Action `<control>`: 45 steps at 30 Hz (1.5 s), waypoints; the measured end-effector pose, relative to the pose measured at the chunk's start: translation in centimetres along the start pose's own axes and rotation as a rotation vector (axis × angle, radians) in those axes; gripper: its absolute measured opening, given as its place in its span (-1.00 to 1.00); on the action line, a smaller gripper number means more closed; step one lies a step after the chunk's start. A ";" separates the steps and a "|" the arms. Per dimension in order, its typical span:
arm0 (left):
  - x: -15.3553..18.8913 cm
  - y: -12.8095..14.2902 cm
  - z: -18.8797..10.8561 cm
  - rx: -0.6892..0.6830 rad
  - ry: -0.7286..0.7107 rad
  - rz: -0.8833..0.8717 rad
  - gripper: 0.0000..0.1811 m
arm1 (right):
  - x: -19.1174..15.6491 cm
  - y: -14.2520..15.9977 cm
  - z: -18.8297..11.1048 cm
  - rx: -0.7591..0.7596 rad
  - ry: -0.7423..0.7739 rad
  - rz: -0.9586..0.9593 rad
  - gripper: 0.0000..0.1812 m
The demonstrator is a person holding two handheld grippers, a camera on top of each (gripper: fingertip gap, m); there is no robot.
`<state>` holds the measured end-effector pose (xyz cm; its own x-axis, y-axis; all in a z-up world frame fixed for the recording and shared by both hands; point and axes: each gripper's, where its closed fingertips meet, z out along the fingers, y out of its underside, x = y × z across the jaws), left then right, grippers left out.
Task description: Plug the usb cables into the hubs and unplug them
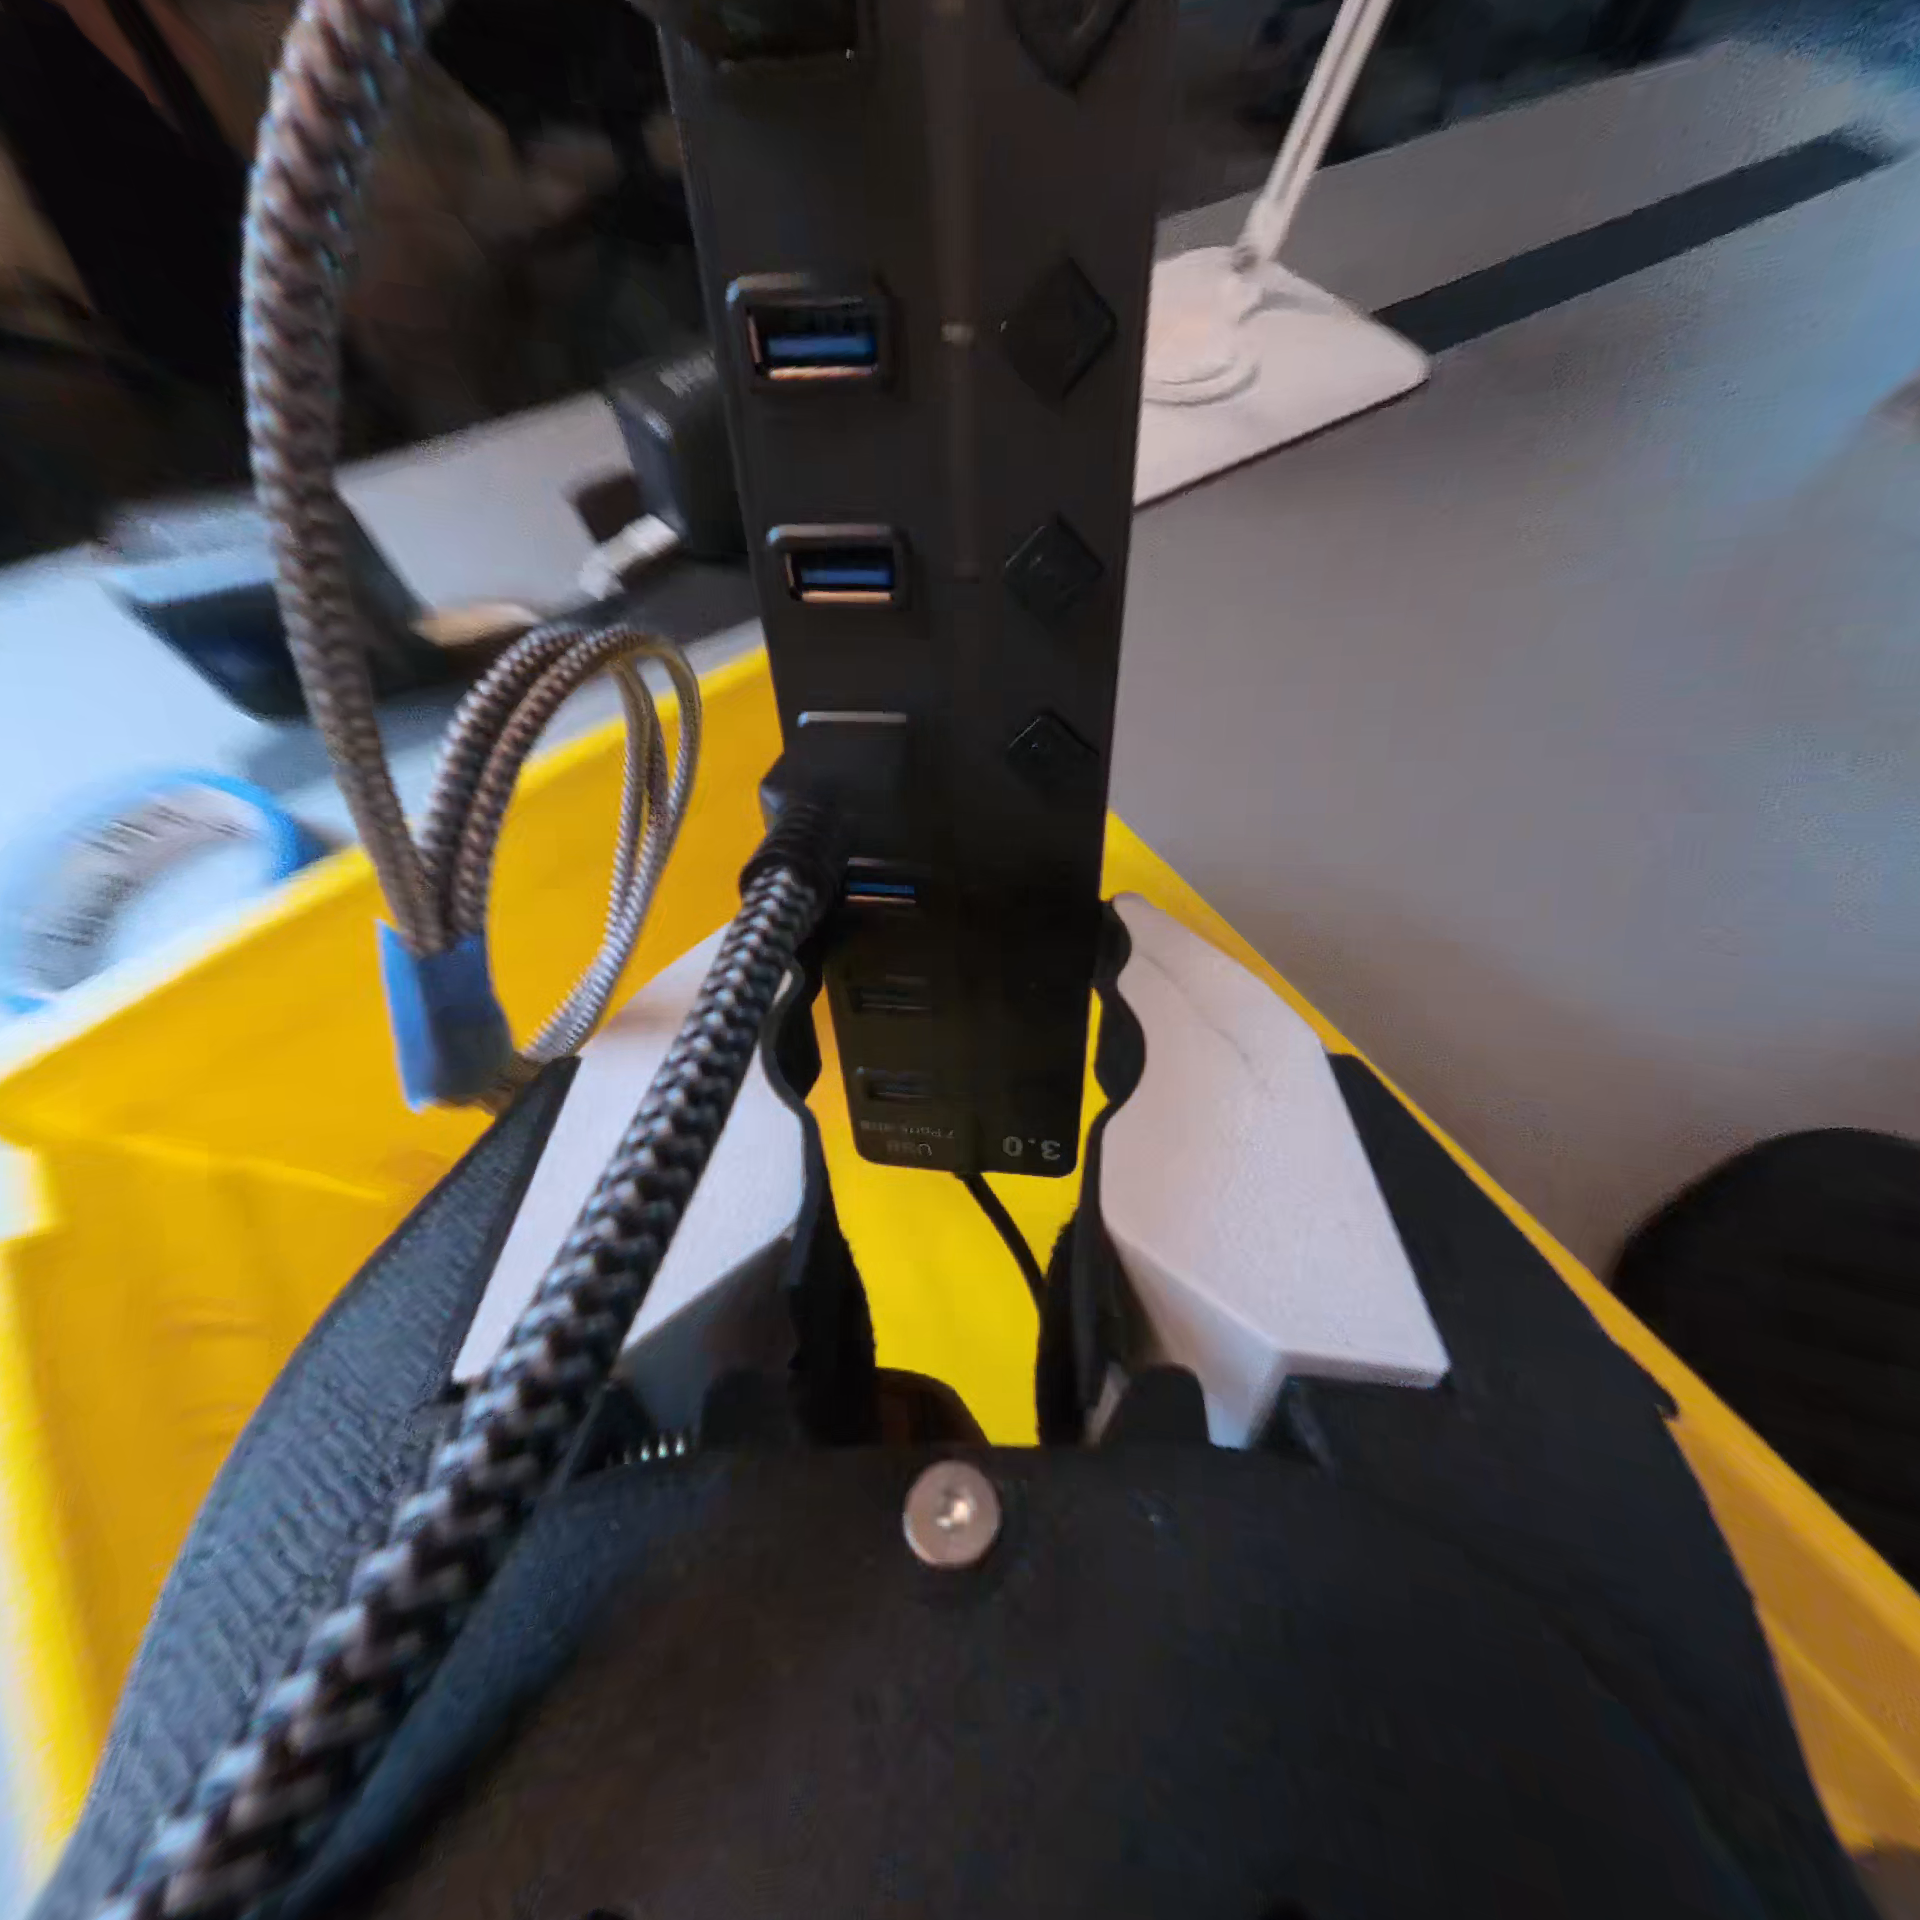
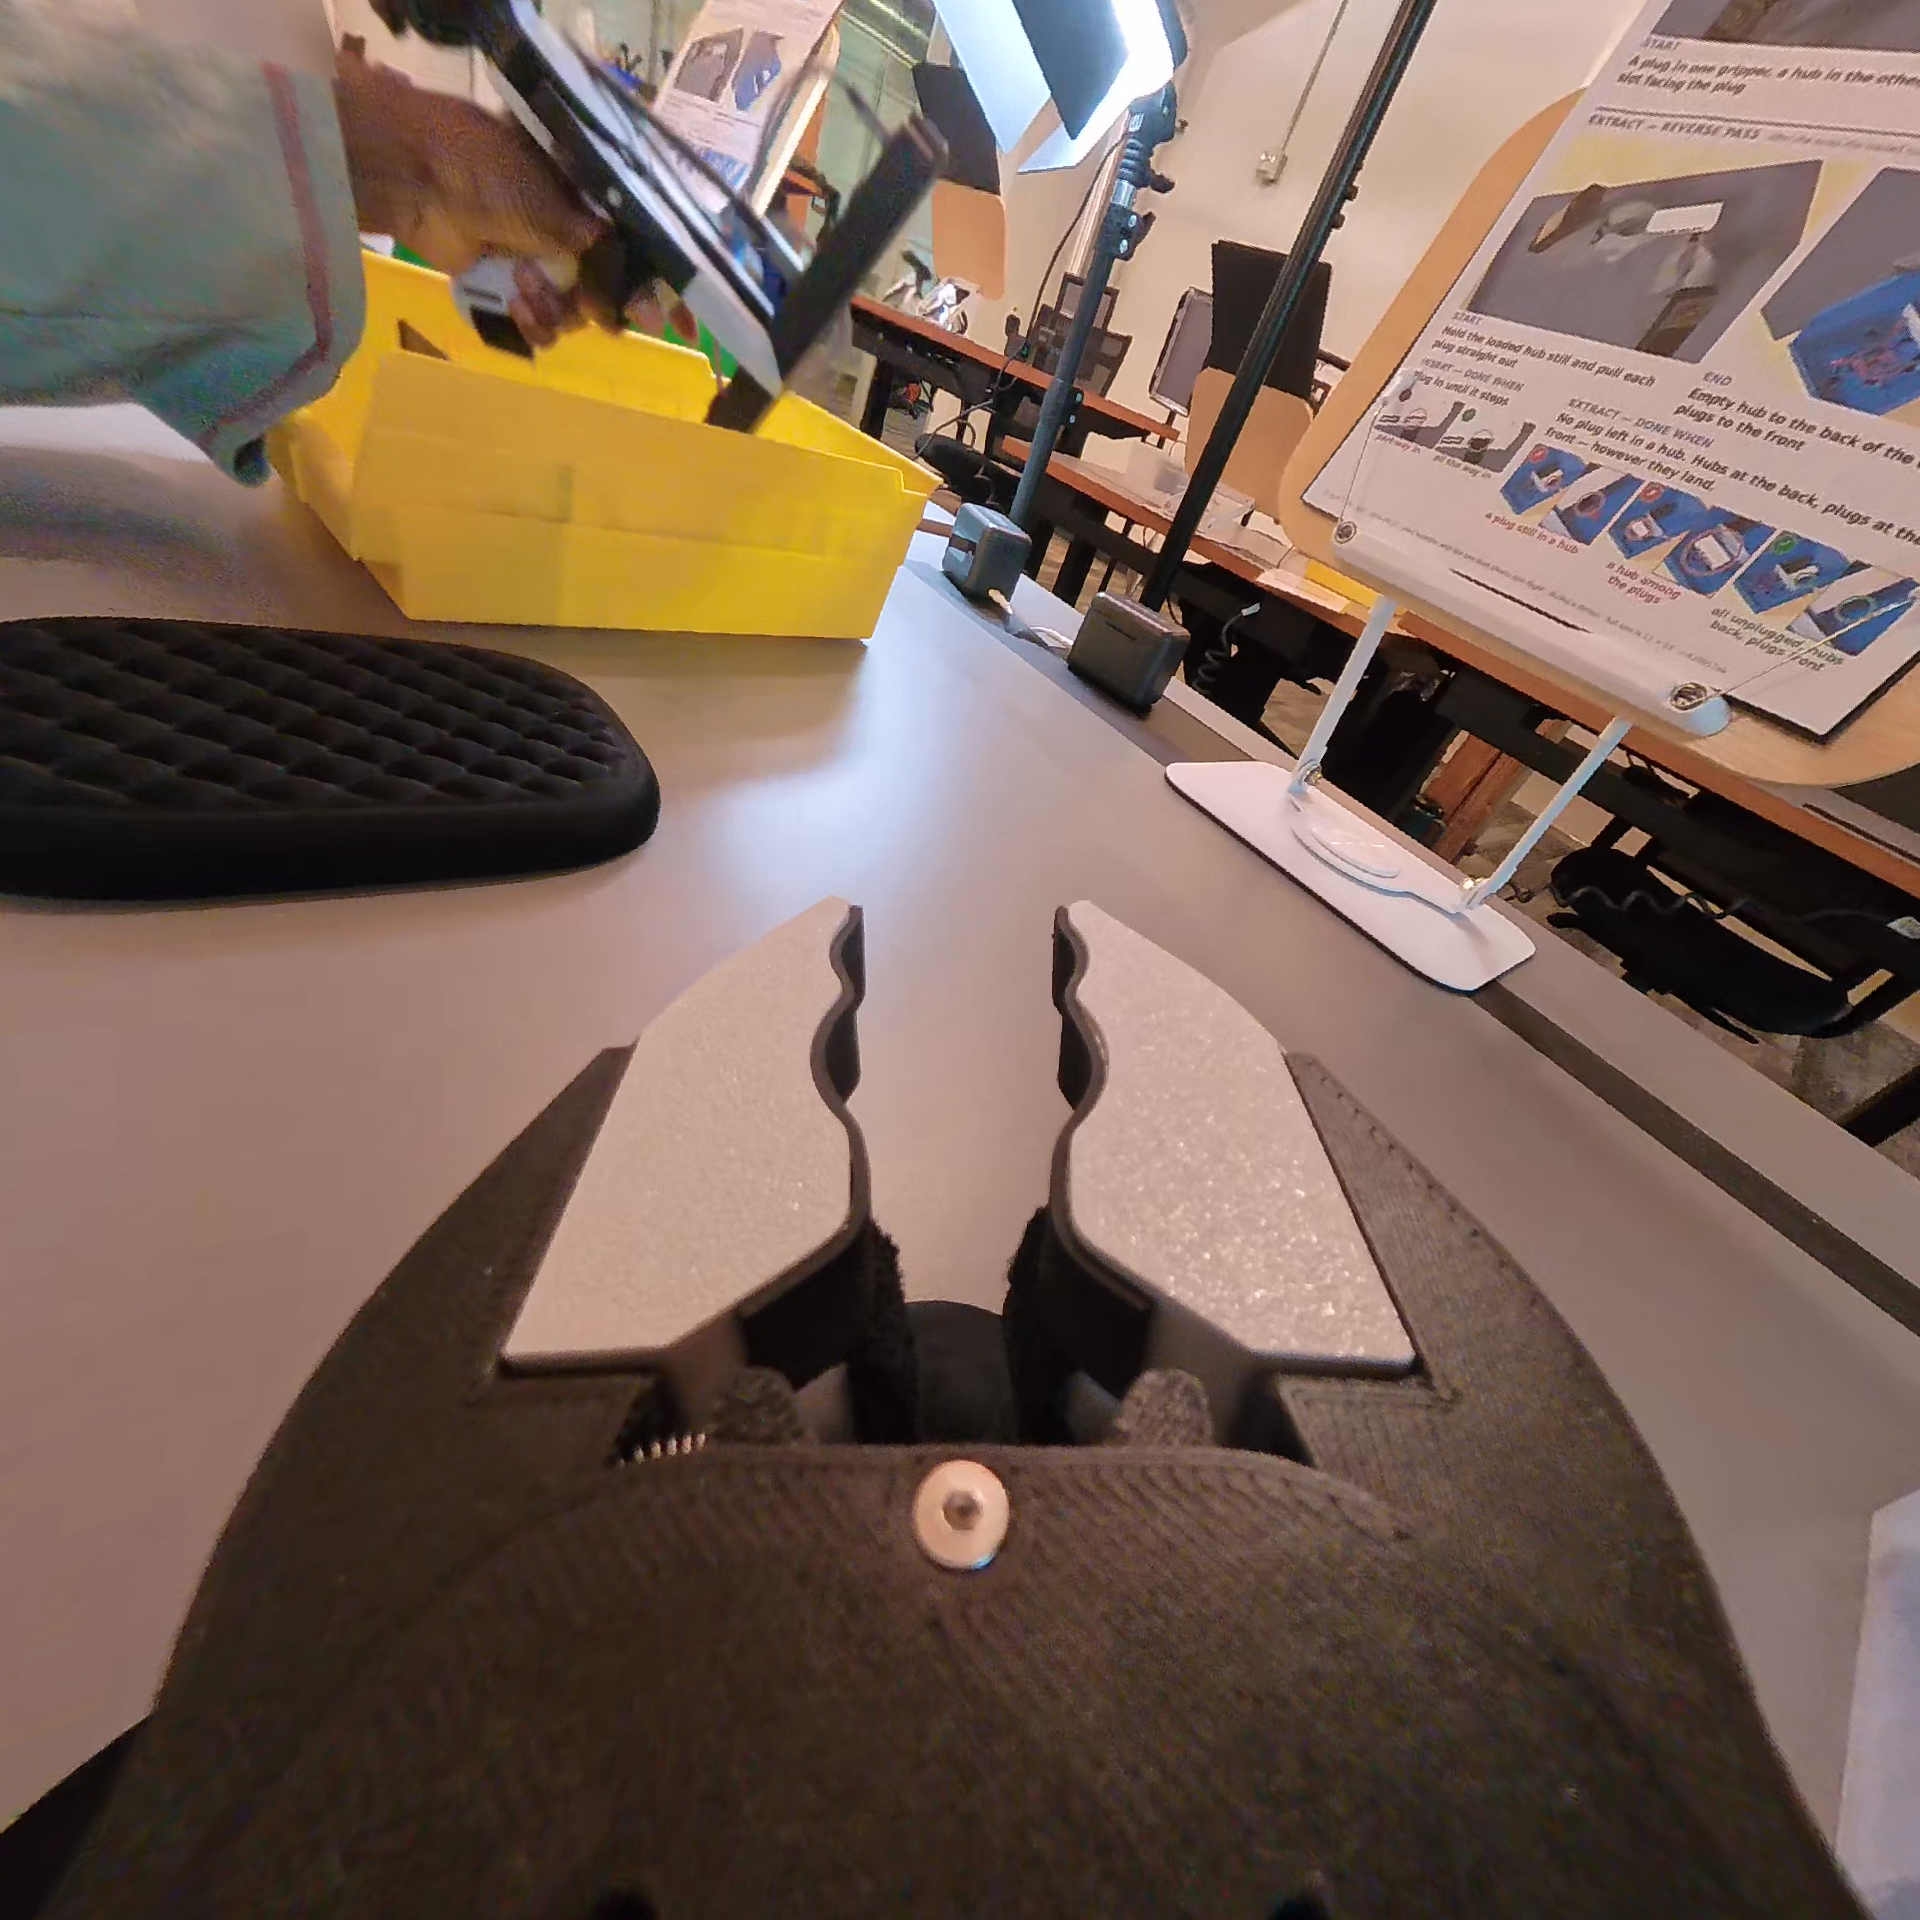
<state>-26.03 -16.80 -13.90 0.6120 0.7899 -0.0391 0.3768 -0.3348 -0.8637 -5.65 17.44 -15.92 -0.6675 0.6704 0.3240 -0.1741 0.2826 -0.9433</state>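
Container: one yellow bin stands on the grey table, at about 11 o'clock in the right wrist view. Its interior is not visible from that side. In the left wrist view the bin fills the lower field beneath the tool; the part of its inside that shows is bare yellow, and the rest is hidden.

Task item: a long black USB hub stands lengthwise toward 12 o'clock, its near end clamped in the left gripper. The hub carries a column of ports with blue inserts, each paired with a dark diamond-shaped button at its 3 o'clock side. One braided black-and-grey USB cable is plugged into a port near the middle of the hub and trails toward 7 o'clock over the gripper body. The cable loops at 10 o'clock, where a blue tie binds it. A thin black lead leaves the hub's near end.

Tools: the left gripper's jaws are closed narrowly on the hub's two long sides. The right gripper rests low over the table, its jaws parted with a moderate gap, holding nothing.

Other: a black mesh pad lies at 9 o'clock, and a white document stand at 2 o'clock. The person's hand holds the left gripper above the bin at 11 o'clock; this area is blurred.
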 end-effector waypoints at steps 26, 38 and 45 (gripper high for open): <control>23.0 -6.0 -11.9 -0.110 0.035 1.023 -0.44 | 0.6 -0.9 -0.8 0.084 0.016 0.034 -0.64; 30.5 2.2 -4.9 -0.239 0.326 1.103 -0.44 | -6.8 -8.5 -1.8 0.202 -0.399 0.064 0.04; 30.8 2.9 -3.8 -0.248 0.359 1.123 -0.45 | -7.5 -4.3 1.0 -0.060 -0.354 -0.180 -0.17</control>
<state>-3.47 4.57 -15.74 0.8279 -0.1805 -0.5310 -0.3911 -0.8644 -0.3159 -0.58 10.54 -14.40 -0.8401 0.3320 0.4289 -0.2754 0.4201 -0.8647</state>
